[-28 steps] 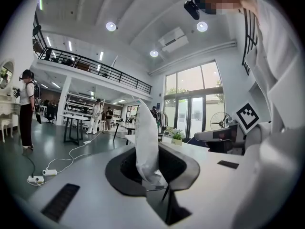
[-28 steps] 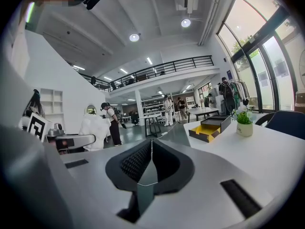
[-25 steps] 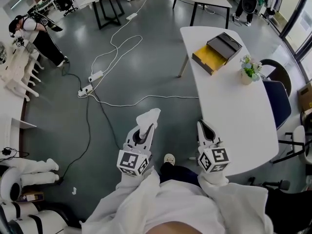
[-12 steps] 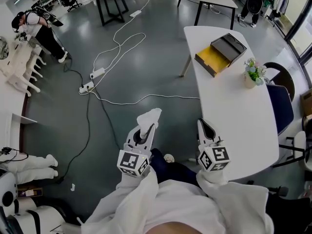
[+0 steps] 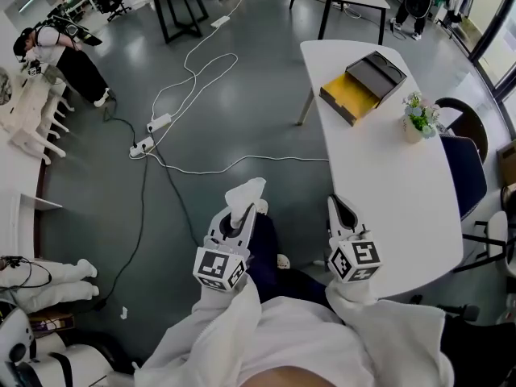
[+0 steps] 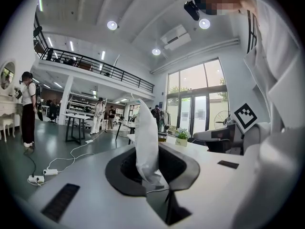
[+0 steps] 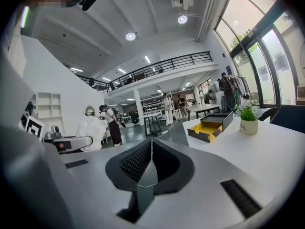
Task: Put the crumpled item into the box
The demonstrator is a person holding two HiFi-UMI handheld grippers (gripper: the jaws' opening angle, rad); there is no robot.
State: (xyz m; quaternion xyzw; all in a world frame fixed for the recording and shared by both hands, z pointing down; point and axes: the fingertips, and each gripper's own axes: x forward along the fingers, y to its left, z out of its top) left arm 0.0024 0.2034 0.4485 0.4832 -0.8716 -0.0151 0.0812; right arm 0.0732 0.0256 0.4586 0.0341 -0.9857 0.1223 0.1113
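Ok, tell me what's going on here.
A person in white holds a gripper in each hand. The left gripper is shut on a crumpled white item. The right gripper is shut and empty. The open box, yellow inside, sits on the white table ahead to the right, near a small potted plant. The item is not yet in it.

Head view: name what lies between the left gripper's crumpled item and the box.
Head view shows grey floor crossed by a white cable, then bare white table, between the crumpled item in the left gripper and the box.
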